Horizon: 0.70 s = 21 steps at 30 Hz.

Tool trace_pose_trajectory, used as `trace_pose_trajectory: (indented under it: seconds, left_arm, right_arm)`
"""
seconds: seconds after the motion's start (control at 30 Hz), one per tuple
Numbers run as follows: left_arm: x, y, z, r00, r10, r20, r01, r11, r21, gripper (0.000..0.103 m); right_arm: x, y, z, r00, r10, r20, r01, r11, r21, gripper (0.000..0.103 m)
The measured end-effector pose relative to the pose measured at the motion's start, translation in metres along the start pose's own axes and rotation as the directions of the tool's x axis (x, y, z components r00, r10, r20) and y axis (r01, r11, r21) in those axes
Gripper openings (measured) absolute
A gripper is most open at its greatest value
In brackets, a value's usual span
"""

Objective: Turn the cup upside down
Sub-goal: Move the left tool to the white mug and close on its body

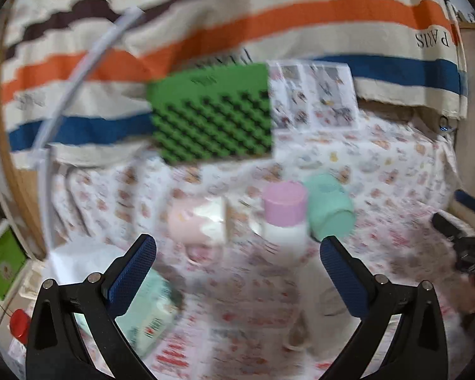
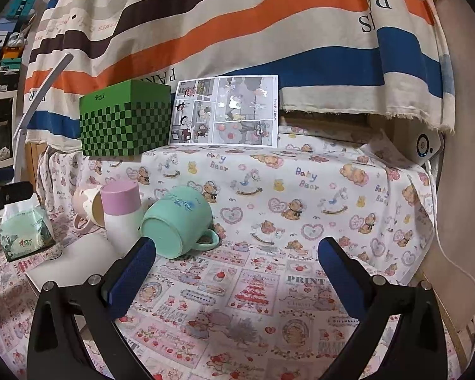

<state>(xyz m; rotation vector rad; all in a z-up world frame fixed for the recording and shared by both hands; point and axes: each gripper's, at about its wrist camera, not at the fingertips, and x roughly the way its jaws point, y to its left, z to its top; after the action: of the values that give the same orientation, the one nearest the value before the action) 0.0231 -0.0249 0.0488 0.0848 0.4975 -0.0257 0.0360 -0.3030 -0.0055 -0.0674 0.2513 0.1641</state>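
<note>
1. Apparently not flipped yet: mint green mug (image 2: 175,221) lies on its side on the desk (image 2: 300,221), mouth toward the right gripper (image 2: 237,272), handle low at its right, just beside the pink-capped white bottle (image 2: 122,215).
2. Both grippers' jaws wide, holding nothing; left gripper (image 1: 237,272) is blurred.
3. Left to do: grasp, turn rim-down.
4. Right view shows the mug's handle clearly; left view shows the pink mug (image 1: 196,221) better, also tipped.
</note>
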Motion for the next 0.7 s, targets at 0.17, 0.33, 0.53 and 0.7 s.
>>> trace_pose_trajectory:
  seconds: [0.17,0.33,0.53,0.7]
  left_arm:
    - [0.038,-0.021,0.016,0.954,-0.117,-0.275,0.105,0.993,-0.057,0.103]
    - [0.088,-0.039,0.009,0.83,-0.26,-0.494,0.18,0.962,-0.205,0.103]
    - [0.133,-0.035,-0.008,0.703,-0.409,-0.582,0.132,0.879,-0.459,0.103]
    - [0.145,-0.051,-0.012,0.661,-0.389,-0.642,0.116,0.898,-0.424,0.103]
  right_arm:
    - [-0.001,-0.001,-0.001,1.0,-0.019,0.003,0.019,1.0,0.013,0.103]
    - [-0.002,-0.001,0.0,1.0,-0.02,0.003,0.02,1.0,0.012,0.103]
    - [-0.002,-0.002,0.0,1.0,-0.029,0.002,0.029,0.999,0.019,0.103]
    - [-0.001,-0.001,0.0,1.0,-0.028,-0.002,0.028,0.999,0.016,0.103]
